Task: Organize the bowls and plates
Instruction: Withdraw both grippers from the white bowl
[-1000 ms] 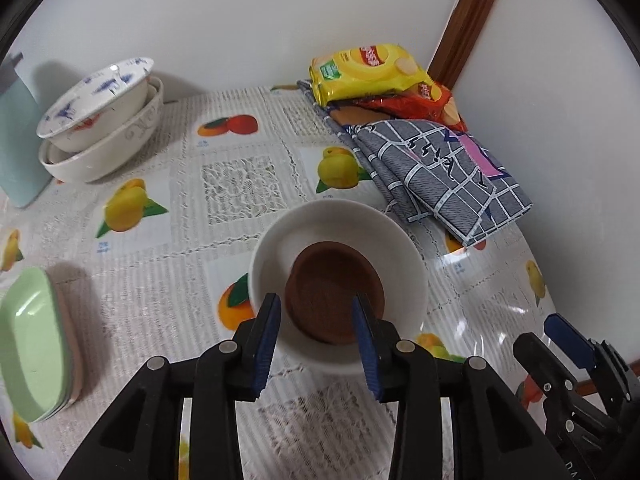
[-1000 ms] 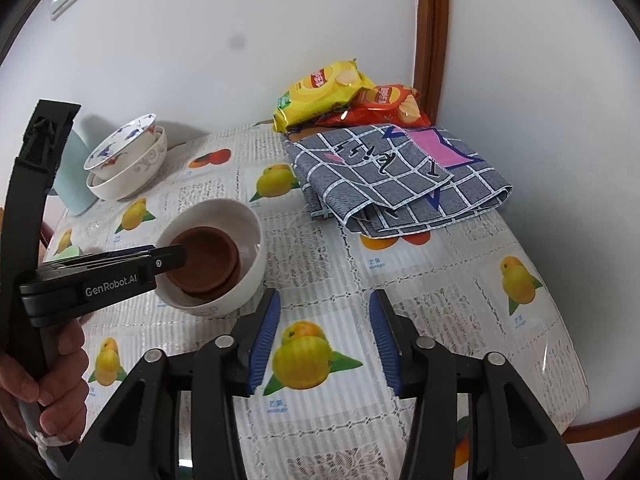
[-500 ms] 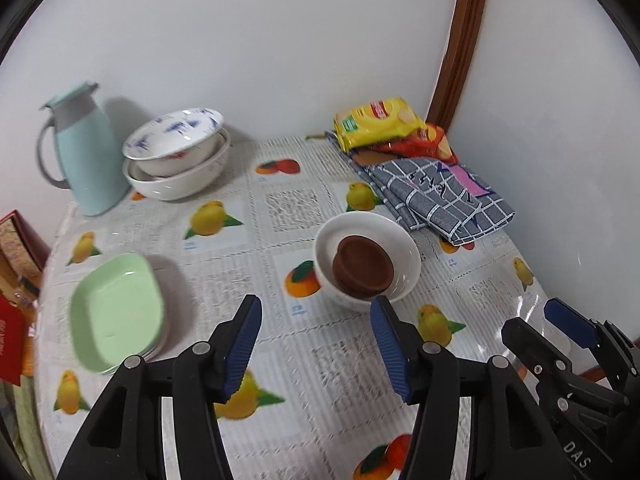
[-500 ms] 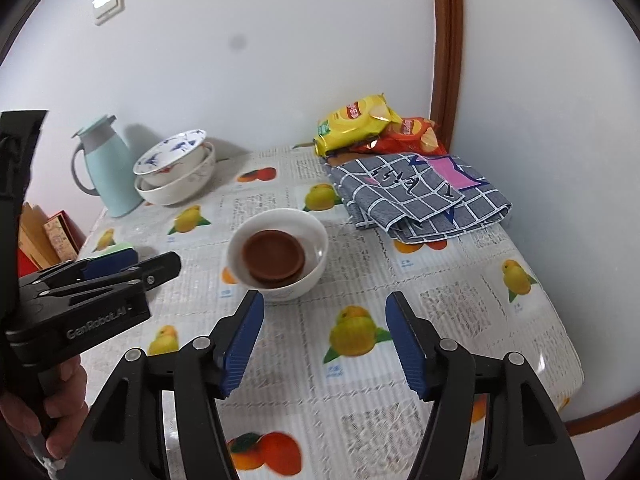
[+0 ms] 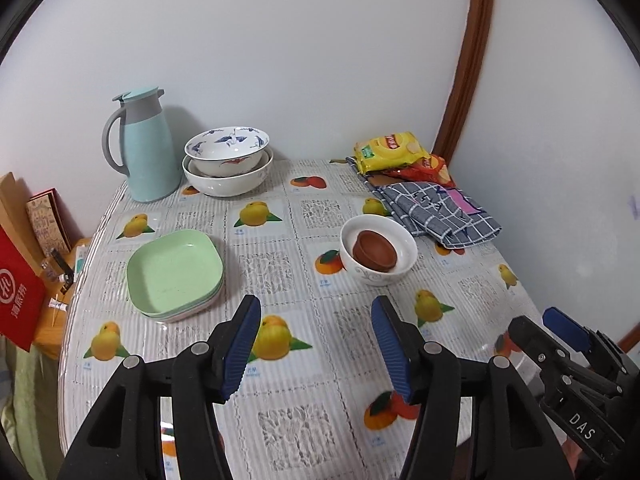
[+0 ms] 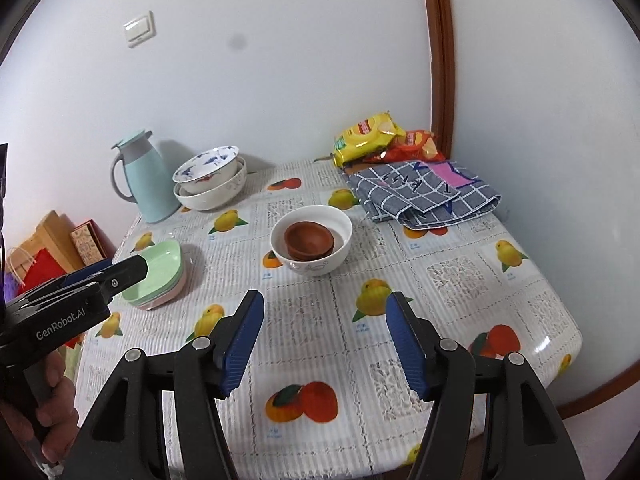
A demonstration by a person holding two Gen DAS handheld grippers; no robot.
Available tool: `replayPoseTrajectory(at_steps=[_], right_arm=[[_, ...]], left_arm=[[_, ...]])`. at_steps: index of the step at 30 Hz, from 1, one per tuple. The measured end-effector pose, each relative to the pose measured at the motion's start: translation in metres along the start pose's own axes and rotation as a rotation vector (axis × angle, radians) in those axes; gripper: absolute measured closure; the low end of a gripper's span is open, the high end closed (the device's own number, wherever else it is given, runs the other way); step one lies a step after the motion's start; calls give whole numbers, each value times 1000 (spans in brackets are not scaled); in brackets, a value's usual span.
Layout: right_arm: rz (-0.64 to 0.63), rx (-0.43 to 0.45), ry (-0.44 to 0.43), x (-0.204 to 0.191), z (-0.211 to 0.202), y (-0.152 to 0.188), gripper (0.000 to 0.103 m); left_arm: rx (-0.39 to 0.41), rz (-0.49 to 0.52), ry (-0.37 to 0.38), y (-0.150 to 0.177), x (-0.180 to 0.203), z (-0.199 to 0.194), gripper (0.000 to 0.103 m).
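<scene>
Table: fruit-print plastic cloth (image 5: 280, 264).
Bowl: small brown clay bowl (image 5: 374, 249) nested in white ceramic bowl (image 5: 404, 240), ahead of both.
Left gripper (image 5: 316, 344): half-open, empty.
Right gripper (image 6: 324, 344): half-open, empty, nearer.

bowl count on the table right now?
4, maybe more hidden. Brown bowl nested in the white bowl mid-table. Blue-patterned bowl stacked in a larger white bowl beside the jug; a rim between them hints at another.

hidden: pink plate (image 6: 170, 298) under green plates (image 6: 158, 270) | cut off: red bag (image 5: 16, 300) at left edge
</scene>
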State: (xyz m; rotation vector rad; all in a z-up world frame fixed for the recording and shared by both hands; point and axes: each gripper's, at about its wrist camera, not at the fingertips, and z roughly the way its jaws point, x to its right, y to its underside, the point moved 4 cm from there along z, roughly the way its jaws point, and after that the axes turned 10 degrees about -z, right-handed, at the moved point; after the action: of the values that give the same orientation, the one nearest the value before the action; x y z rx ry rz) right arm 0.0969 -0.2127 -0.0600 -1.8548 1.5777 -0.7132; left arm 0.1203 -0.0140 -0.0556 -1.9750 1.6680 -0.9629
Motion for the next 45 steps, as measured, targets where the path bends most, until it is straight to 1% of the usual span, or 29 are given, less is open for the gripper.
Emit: replayPoseTrajectory(at_steps=[4,7,11,18,24,30,34,39,42,45], right_arm=[[6,17,-14,-4,-9,4,37],[22,18,-51,-6,-12,6,36],[32,8,-64,-7,-11,8,36],[-35,26,5,-15,-17,2,36],[-43,37,64,-16,-16,-7,36],[-9,21,54,-10,-6,-12,36],[27,21,25,-5,0,-16,36],[24,11,55,3,12,-20,36],[44,6,51,10,20,-23,36],[66,2,43,18,29,-26,36]], left_arm=[[11,31,-21,8,3,-7,48],[6,22,-14,11,2,-11,48],[12,15,-12,12,1,-15,47],[23,13,-16,5,1,-17,47],[36,11,-17,-4,-3,-15,47],[34,21,-11,-8,-6,-7,47],[30,14,-15,-11,-10,0,47],[32,5,-16,-17,-14,10,47],[28,-12,-22,-20,-16,17,47],[7,-20,-9,-23,-16,27,47]])
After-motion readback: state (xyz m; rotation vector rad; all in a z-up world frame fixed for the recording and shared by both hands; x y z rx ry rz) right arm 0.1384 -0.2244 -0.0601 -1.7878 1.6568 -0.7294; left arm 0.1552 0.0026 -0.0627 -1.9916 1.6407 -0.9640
